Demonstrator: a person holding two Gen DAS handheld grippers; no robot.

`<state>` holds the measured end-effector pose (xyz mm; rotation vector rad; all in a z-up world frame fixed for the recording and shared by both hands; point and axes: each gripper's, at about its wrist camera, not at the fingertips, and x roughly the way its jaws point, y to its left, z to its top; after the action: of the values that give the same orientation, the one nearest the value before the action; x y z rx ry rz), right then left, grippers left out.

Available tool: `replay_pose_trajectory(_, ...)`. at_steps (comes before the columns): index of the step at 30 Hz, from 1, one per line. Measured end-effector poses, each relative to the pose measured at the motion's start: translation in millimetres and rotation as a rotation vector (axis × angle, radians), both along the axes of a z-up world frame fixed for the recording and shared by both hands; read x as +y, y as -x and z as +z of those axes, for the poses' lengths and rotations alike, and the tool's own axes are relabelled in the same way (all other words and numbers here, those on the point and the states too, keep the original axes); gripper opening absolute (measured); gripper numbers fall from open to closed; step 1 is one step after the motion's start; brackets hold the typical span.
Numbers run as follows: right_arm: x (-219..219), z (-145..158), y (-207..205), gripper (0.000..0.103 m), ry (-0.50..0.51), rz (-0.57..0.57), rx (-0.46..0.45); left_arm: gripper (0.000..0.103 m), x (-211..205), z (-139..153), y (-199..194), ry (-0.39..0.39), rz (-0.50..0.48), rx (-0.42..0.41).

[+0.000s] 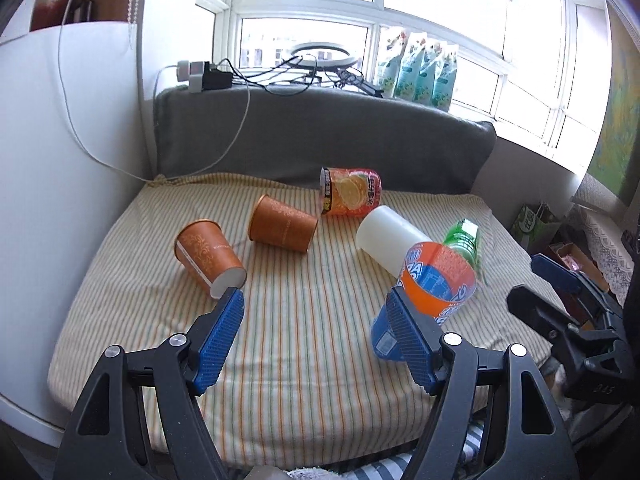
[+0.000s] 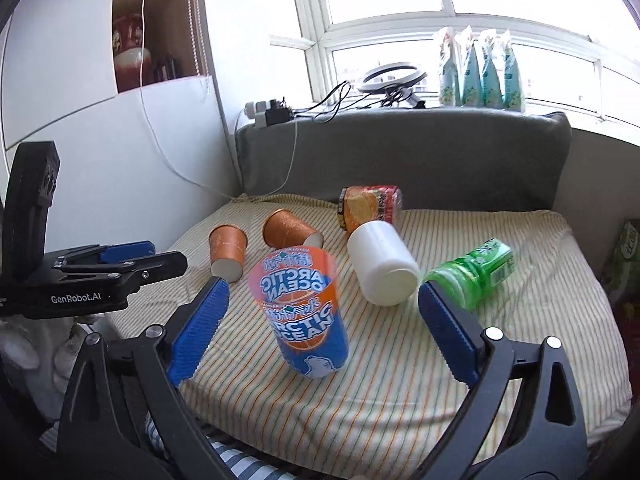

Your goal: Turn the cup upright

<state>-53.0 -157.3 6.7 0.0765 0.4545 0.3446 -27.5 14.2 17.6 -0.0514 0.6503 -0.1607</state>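
A blue-and-orange "Arctic Ocean" cup (image 2: 306,316) stands nearly upright with a slight tilt on the striped cushion (image 2: 440,380), mouth up; it also shows in the left wrist view (image 1: 432,292). Several other cups lie on their sides: two orange paper cups (image 1: 208,254) (image 1: 282,224), a white cup (image 2: 382,268), a green cup (image 2: 472,272) and an orange printed cup (image 1: 350,192). My right gripper (image 2: 322,304) is open, its fingers on either side of the Arctic Ocean cup without touching it. My left gripper (image 1: 314,318) is open and empty, its right finger beside that cup.
A grey backrest (image 1: 320,140) bounds the cushion's far side and a white cabinet wall (image 1: 60,160) its left. Chargers, cables and a ring light (image 1: 324,54) sit on the windowsill with several pouches (image 1: 424,72). Bags stand on the floor at right.
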Motion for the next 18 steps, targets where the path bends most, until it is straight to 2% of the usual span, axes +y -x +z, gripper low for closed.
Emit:
replay_pose_trajectory(3, -11, 9, 14, 0.103, 0.010, -0.084, -0.063, 0.076, -1, 6, 9, -0.013, 0.019, -0.076)
replay_pose_trajectory(10, -37, 25, 29, 0.103, 0.000, -0.235, -0.150, 0.083, -7, 19, 31, -0.059, 0.041, -0.263)
replay_pose_trajectory(14, -42, 28, 34, 0.103, 0.028, -0.305, -0.195, 0.084, -6, 25, 36, -0.040, 0.045, -0.302)
replay_pose_trajectory(18, -41, 31, 36, 0.103, 0.045, -0.326, -0.213, 0.084, -4, 27, 36, -0.032, 0.050, -0.312)
